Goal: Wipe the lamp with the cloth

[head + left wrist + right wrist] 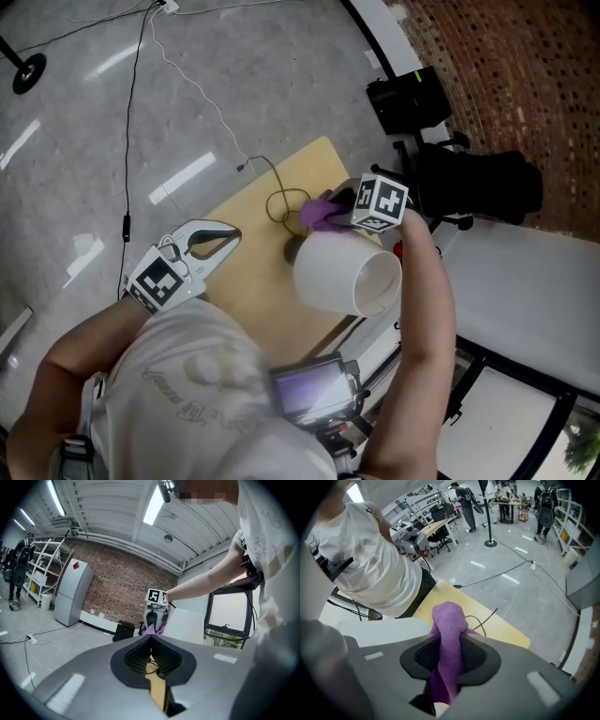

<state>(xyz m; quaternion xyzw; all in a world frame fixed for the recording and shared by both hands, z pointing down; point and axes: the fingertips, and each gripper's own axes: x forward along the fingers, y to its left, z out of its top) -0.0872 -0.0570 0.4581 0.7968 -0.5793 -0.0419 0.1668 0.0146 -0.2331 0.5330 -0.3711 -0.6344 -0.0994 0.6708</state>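
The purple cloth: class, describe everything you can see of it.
The cloth is purple and soft-looking, with a fine woven texture. It is bunched into a thick roll and clamped between the jaws of the right gripper. Its rounded end pokes past the tips and the rest trails back between them. In the head view it sits beside the white lamp shade, above the wooden table; whether it touches the shade cannot be told.

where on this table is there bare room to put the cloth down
On the table, bare wood lies between the left gripper and the lamp shade, and at the far corner beyond the cord coil. It is crowded between the coil and the shade, where the right gripper holds the cloth.
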